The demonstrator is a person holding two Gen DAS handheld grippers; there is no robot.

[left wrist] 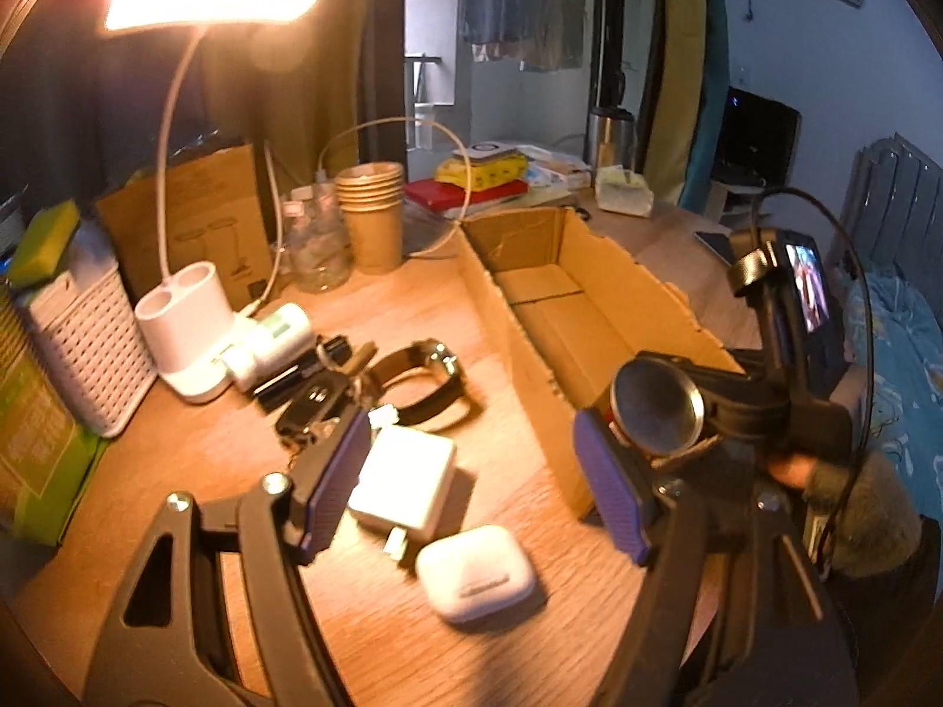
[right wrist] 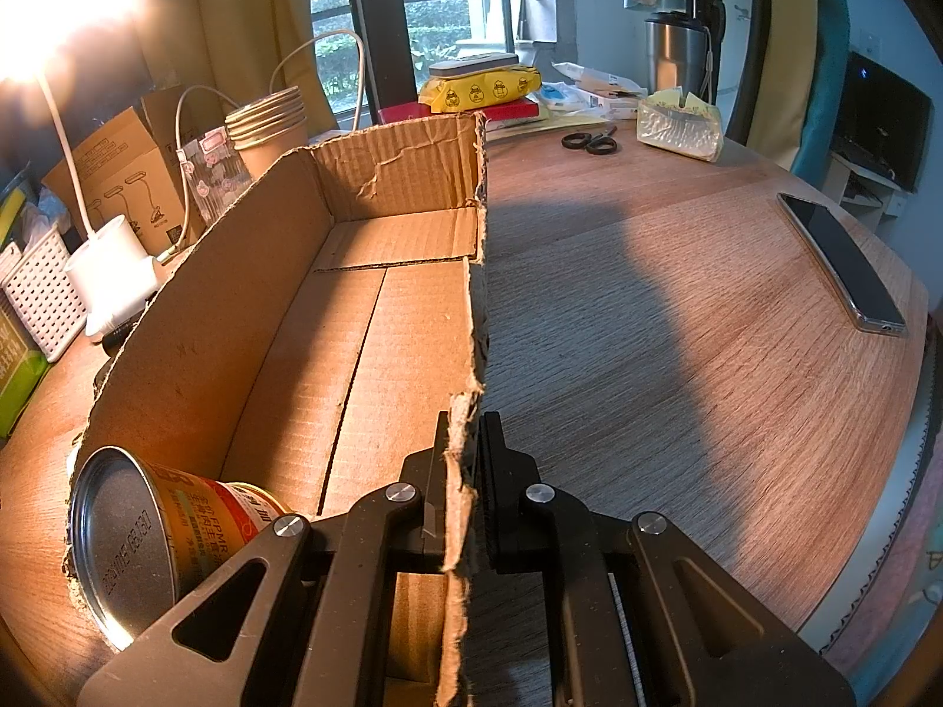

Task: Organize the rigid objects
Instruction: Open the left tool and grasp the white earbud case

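Note:
My left gripper hangs open above the wooden desk, purple pads wide apart. Below and between its fingers lies a white charger block, close to the left pad. A white earbud case sits nearer the camera. Beyond them lie a black-strapped watch and a dark bunch of keys. An open cardboard box stands to the right, with a tin can on its side at the near end. My right gripper is shut on the box's torn right wall; the can lies just left of it.
A lit desk lamp on a white base, a white lattice basket and a stack of paper cups crowd the left and back. To the right of the box, a phone and scissors lie on the desk.

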